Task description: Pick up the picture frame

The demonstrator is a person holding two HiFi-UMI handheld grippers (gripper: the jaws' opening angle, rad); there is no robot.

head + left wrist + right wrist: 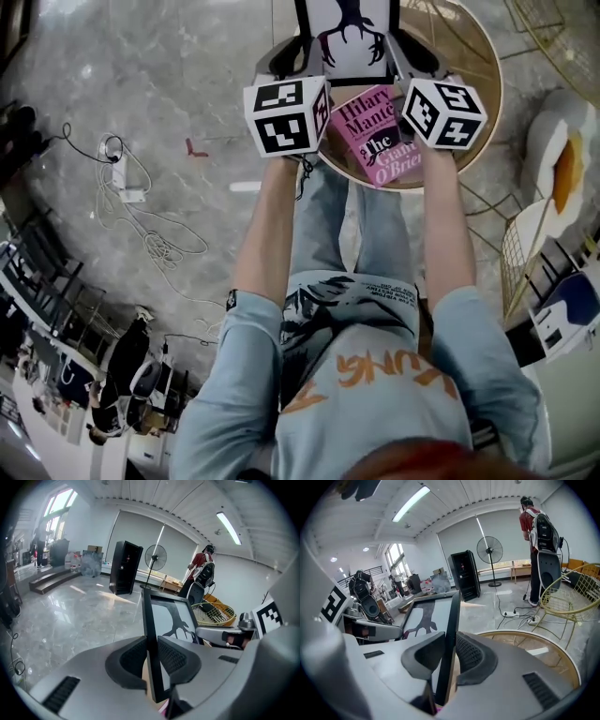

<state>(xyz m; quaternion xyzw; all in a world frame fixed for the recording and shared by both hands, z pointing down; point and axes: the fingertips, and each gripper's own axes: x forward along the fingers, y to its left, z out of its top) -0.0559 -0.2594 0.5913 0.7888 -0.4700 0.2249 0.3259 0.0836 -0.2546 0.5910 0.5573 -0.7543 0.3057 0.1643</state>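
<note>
Standing by the round table [494,80], I am watching the person hold the picture frame [349,56] out in front of them, one gripper on each side. The left gripper [151,660] is pinching the frame's left black edge, its jaws set narrow with both ribbed pads pressing on the moulding. The right gripper [445,660] is doing the same on the right edge, jaws likewise closed down on the thin border.

From the head view the frame is sitting at 12 o'clock, over the near part of the table. Its glazed face, showing a black branching figure on white, is tilting back toward the person. Its long sides are running away from the person toward 12 o'clock, in line with both pairs of jaws, and the far end is rising higher than the near end. The near short edge is hanging above a pink book [375,141] lying flat on the table.

At 9 o'clock, a loose tangle of white cable [141,216] is lying on the grey marble floor [187,84].
</note>
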